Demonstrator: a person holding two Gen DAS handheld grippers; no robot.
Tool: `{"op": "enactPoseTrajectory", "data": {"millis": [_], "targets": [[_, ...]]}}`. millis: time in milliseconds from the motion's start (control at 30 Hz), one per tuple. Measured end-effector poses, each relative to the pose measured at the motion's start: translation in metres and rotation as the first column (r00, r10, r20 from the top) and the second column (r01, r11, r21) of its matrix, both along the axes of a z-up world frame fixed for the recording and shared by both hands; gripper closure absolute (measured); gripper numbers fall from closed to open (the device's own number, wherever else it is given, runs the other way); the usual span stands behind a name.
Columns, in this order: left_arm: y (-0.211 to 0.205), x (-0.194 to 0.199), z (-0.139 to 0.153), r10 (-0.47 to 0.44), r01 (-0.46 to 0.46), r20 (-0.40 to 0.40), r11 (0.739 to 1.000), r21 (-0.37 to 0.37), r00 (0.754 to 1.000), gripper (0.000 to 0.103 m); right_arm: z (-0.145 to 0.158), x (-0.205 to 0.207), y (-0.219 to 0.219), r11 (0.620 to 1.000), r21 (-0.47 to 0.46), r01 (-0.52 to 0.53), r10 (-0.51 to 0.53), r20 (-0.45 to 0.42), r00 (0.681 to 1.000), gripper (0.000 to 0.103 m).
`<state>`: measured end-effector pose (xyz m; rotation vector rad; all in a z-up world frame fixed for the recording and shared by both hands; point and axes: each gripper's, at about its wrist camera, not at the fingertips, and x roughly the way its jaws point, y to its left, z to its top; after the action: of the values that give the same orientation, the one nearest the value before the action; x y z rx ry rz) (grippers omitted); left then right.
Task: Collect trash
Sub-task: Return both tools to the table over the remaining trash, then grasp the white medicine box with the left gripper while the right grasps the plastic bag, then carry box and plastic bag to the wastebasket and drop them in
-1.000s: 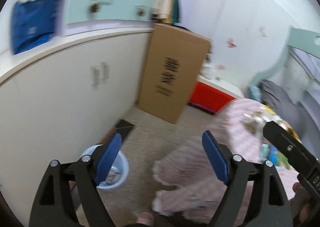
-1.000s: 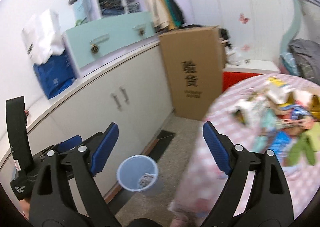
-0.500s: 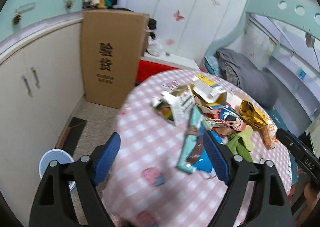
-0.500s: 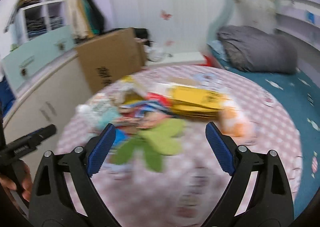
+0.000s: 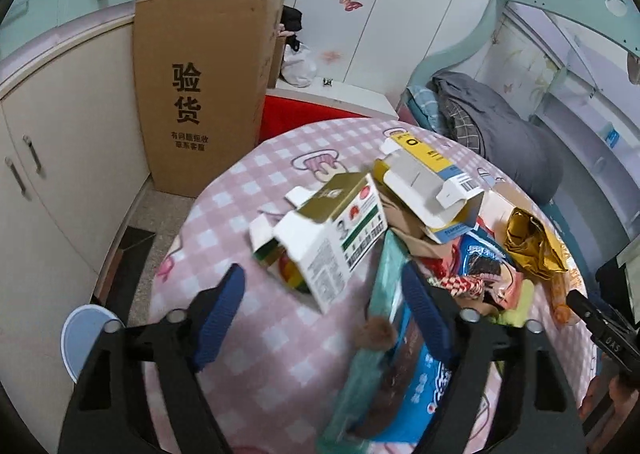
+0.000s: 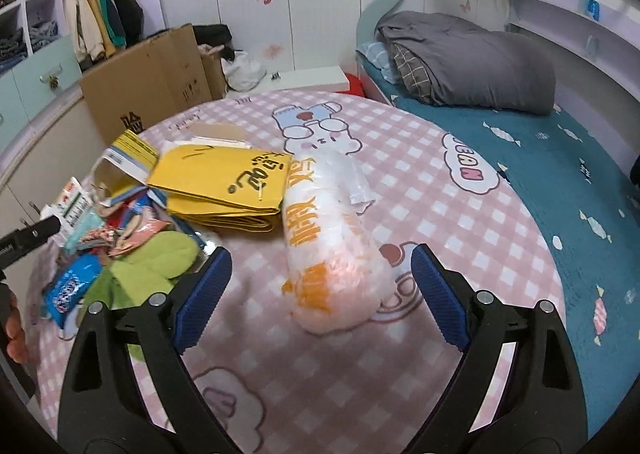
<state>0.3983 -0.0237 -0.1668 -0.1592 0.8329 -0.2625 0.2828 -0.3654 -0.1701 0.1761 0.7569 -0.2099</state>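
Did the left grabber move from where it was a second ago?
Yes. The left gripper swung away from the white cabinet and blue bin, past the cardboard box, over the trash-covered table. Its jaws are closing, empty.

Teal wrapper [image 5: 376, 338] smears into blur near the lens, its lower end lost behind the left gripper's frame. Bin [image 5: 82, 334] half hidden at the table edge. Green item [image 6: 148, 266], possibly cloth, partly buried under wrappers.
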Motion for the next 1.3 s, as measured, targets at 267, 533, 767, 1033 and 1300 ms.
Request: {"op": "enactPoseTrajectory", "data": {"millis": [267, 533, 767, 1033, 1300], "targets": [[-0.003, 0.011, -0.001, -0.048, 0.048, -0.001, 0.998, -0.042, 0.999, 0.101, -0.004, 0.008, -0.007, 1.0, 0.01, 0.003, -0.003, -0.045, 0.999, 0.062], [0.033, -0.017, 0.024, -0.025, 0.035, 0.1, 0.994, -0.102, 0.995, 0.101, 0.04, -0.026, 0.016, 0.995, -0.076, 0.061, -0.053, 0.103, 0.993, 0.063], [0.082, -0.051, 0.04, 0.032, -0.016, 0.134, 0.993, -0.117, 0.99, 0.101, 0.081, -0.032, 0.092, 0.99, -0.114, -0.077, 0.097, 0.18, 0.979, 0.063], [0.155, -0.083, 0.034, 0.104, -0.093, 0.116, 0.991, -0.093, 0.988, 0.101, 0.084, -0.016, 0.218, 0.936, -0.077, -0.344, 0.352, 0.178, 0.919, 0.063], [0.247, -0.1, 0.005, 0.229, -0.225, 0.062, 0.972, -0.066, 0.971, 0.101, 0.055, 0.002, 0.357, 0.818, -0.027, -0.574, 0.572, 0.14, 0.808, 0.062]]}}
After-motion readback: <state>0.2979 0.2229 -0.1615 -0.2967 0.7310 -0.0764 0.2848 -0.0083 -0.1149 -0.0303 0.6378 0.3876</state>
